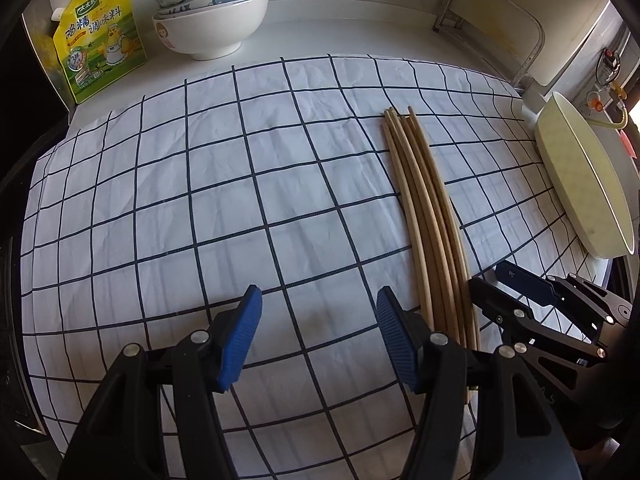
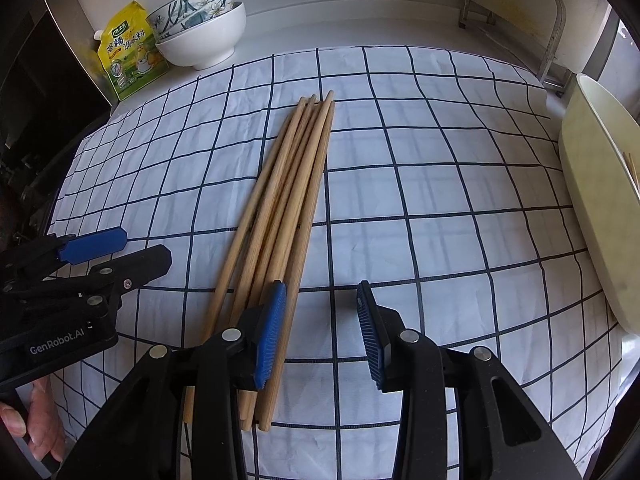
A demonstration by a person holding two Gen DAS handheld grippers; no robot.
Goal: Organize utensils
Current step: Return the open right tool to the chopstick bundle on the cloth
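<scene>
Several wooden chopsticks lie side by side in a bundle on the checked cloth. My left gripper hangs open over bare cloth just left of the bundle, nothing between its blue pads. In the right wrist view the chopsticks run from the middle of the cloth down under my right gripper's left finger. My right gripper is open and empty, its gap over cloth just right of the bundle. The right gripper also shows at the lower right of the left wrist view.
A cream oval dish stands at the cloth's right edge; in the right wrist view the dish holds thin sticks. Stacked bowls and a yellow seasoning pouch stand at the back left, a metal rack at the back right. A hand grips the left gripper.
</scene>
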